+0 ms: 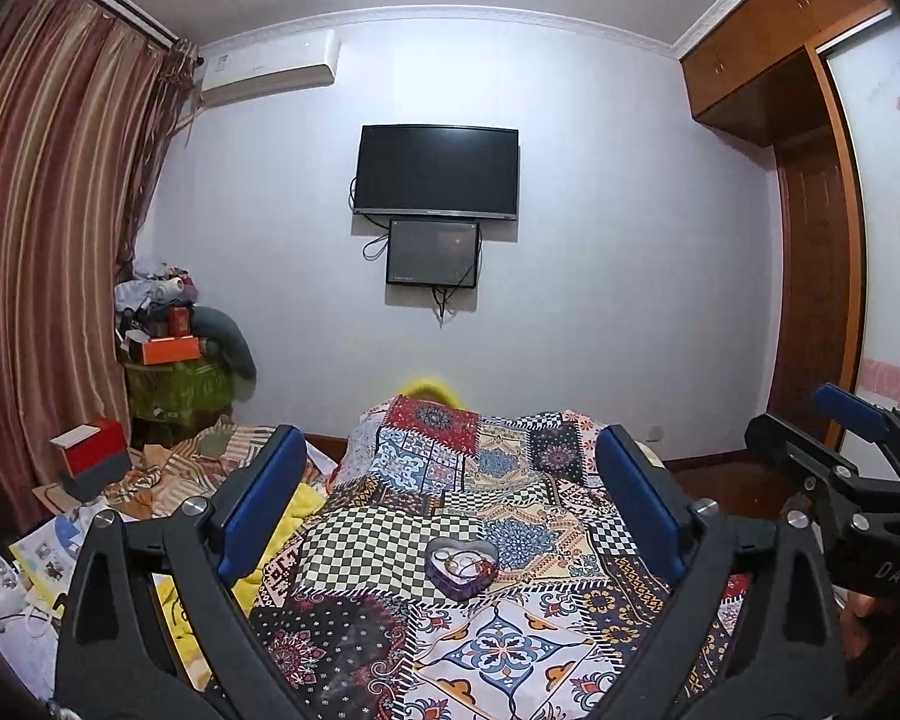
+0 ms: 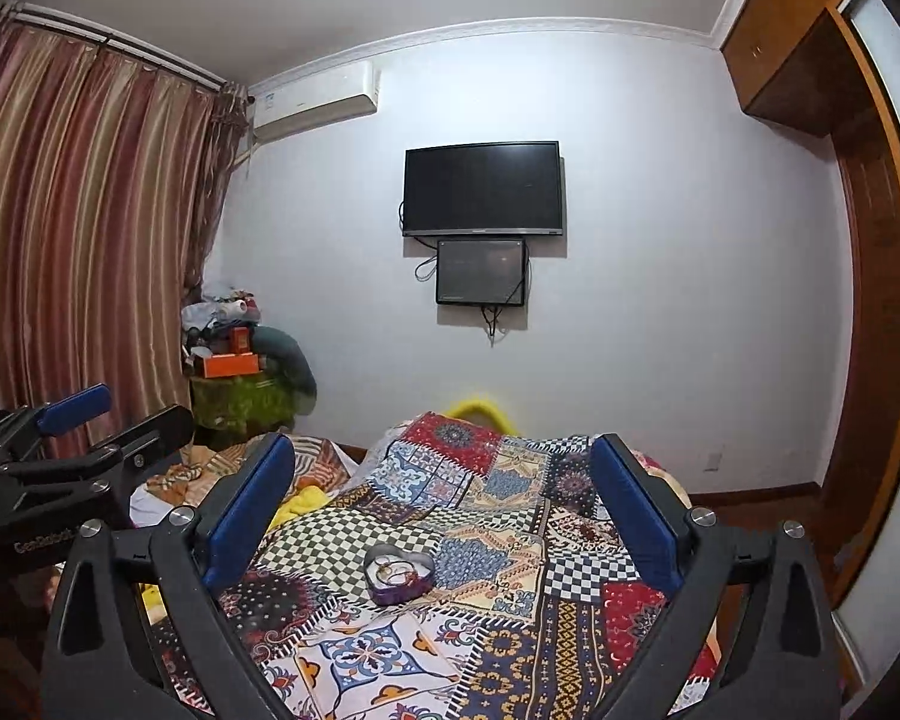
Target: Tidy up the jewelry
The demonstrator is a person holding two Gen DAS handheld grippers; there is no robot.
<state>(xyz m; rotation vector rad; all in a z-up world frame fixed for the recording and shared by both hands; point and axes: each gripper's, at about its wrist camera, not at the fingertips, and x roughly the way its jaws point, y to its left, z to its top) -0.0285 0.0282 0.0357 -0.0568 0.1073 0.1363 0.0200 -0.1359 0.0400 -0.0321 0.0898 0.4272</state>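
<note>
Left gripper (image 1: pixel 450 498): jaws spread wide, nothing between them.
Right gripper (image 2: pixel 444 498): spread wide too, empty.
Purple heart-shaped tin of jewelry (image 1: pixel 461 566): lidless on the patchwork quilt (image 1: pixel 510 648), ahead of both.
Approach: probably dip low, pinching one piece without tipping the tin.

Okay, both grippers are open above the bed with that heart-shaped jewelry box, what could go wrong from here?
1. The heart-shaped box sits lidless on a soft, rumpled patchwork quilt; a nudge could tip it and spill the rings and bracelets inside.
2. The pieces look small and tangled, so wide fingers might grab several together.
3. The left gripper and right gripper hover close together and might collide.
</note>
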